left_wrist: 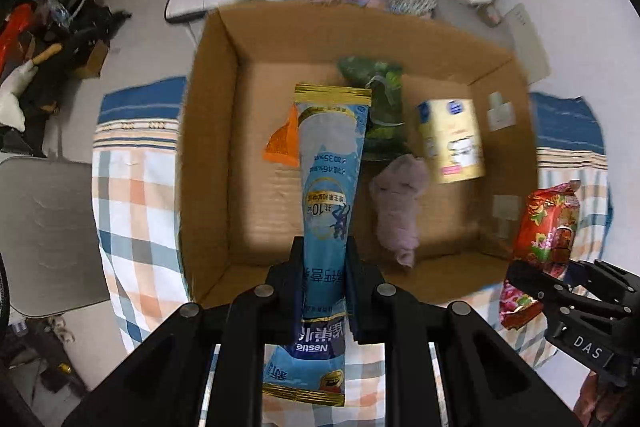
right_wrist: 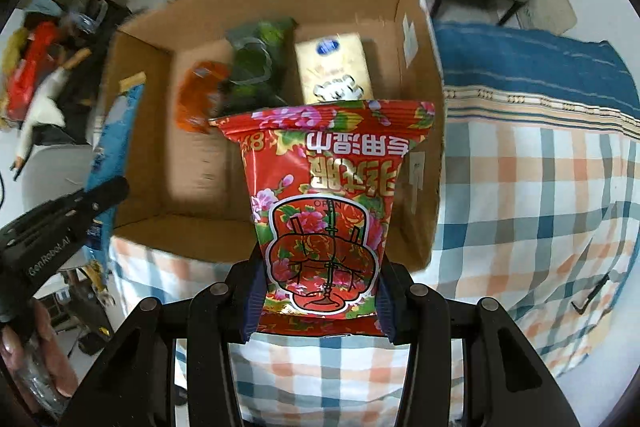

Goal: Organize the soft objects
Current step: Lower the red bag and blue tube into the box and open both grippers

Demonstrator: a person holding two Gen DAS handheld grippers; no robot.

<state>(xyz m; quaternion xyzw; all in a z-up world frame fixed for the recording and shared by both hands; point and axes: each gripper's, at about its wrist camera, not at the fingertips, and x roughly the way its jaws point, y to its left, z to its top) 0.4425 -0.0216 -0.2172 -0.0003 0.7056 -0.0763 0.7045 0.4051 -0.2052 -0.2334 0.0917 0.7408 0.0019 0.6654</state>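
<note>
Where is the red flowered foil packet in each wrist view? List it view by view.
Left wrist view: red flowered foil packet at the right edge, pinched by the right gripper.
Right wrist view: packet centre, upright between the fingers.
Shared landmark: the open cardboard box behind it.

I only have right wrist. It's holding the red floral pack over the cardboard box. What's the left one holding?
Observer: The left gripper is shut on a long blue Nestle sachet with gold-edged ends.
Operator: Anything in the box my pack hides?
Observer: A crumpled mauve cloth lies on the brown cardboard box floor, near the front wall.
Operator: Is the blue one over the box?
Observer: Yes, its far end hangs over the box interior, beside an orange packet.
</note>
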